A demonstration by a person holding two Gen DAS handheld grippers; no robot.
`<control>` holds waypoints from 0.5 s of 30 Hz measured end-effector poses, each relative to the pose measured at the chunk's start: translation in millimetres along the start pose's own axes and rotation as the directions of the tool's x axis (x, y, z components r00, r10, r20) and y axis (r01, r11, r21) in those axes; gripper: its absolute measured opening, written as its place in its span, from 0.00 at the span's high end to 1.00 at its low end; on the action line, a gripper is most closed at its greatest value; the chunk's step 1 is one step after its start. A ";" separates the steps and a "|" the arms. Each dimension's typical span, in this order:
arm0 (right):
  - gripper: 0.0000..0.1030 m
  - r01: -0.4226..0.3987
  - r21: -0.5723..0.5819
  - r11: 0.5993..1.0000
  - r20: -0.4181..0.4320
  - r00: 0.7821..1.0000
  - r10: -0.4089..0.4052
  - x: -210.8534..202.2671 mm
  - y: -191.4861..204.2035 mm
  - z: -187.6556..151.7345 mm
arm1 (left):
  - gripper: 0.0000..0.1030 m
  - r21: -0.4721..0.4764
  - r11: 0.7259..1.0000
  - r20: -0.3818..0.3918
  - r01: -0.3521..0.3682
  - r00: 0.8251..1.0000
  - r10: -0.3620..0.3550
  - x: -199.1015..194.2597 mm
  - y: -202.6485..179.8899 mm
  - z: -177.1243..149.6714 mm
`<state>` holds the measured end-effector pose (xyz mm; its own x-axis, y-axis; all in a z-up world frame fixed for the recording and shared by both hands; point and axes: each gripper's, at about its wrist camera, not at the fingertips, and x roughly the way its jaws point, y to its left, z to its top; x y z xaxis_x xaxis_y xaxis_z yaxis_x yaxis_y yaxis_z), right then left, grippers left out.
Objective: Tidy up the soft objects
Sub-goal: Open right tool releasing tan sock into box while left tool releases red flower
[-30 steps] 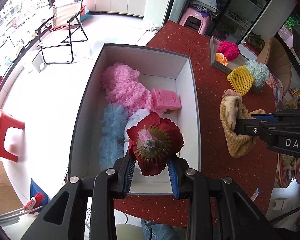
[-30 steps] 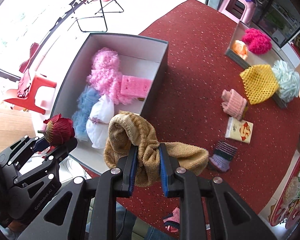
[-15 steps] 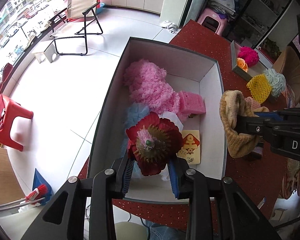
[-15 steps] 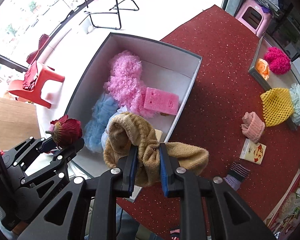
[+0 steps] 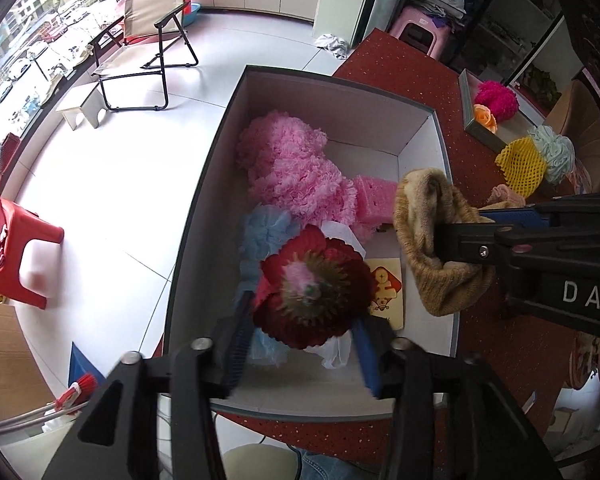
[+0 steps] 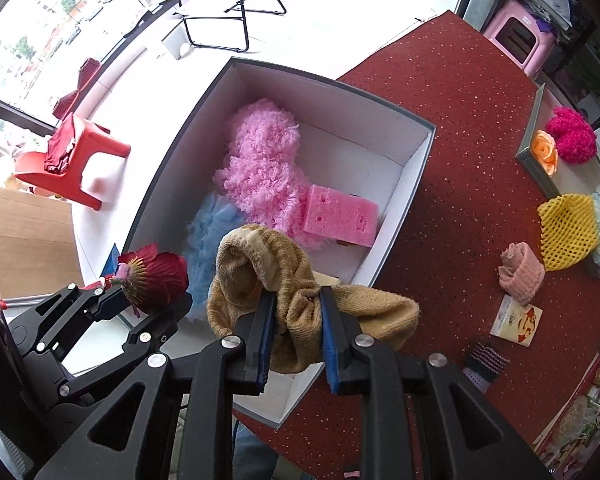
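Below both grippers sits the open white box, holding a fluffy pink pom, a pale blue puff, a porous pink sponge and a small card. The left gripper is opening — the dark red fabric flower sits loose between its pads. The right gripper pinches the tan knitted sock — bunched, hanging over the box's near corner.

Both wrist views steeply down (shared box)
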<state>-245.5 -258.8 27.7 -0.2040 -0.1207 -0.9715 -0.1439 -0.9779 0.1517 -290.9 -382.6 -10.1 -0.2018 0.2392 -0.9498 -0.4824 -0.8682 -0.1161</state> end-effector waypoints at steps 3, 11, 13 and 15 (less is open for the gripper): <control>0.49 -0.003 -0.015 1.000 -0.011 1.000 0.003 2.9 2.0 1.1 | 0.01 0.015 1.000 0.024 -0.020 1.000 0.020 -3.7 -3.4 -2.1; 0.00 0.000 -0.009 1.000 0.023 1.000 0.000 1.7 -2.2 -3.0 | 0.01 0.014 1.000 -0.037 0.000 0.999 0.001 1.2 -3.6 -7.8; 0.00 0.010 -0.013 1.000 0.028 1.000 -0.010 0.0 -2.2 -4.1 | 0.01 0.012 1.000 -0.060 0.010 0.998 -0.009 2.5 -5.5 -10.3; 0.00 0.012 -0.013 1.000 0.027 1.000 -0.012 -0.5 -2.6 -4.8 | 0.01 0.016 1.000 -0.068 0.016 0.998 -0.015 2.9 -8.3 -12.7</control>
<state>-240.4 -257.0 26.9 -0.2285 -0.1047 -0.9679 -0.1333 -0.9815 0.1376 -276.7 -380.2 -15.5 -0.1366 0.2221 -0.9654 -0.4994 -0.8571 -0.1266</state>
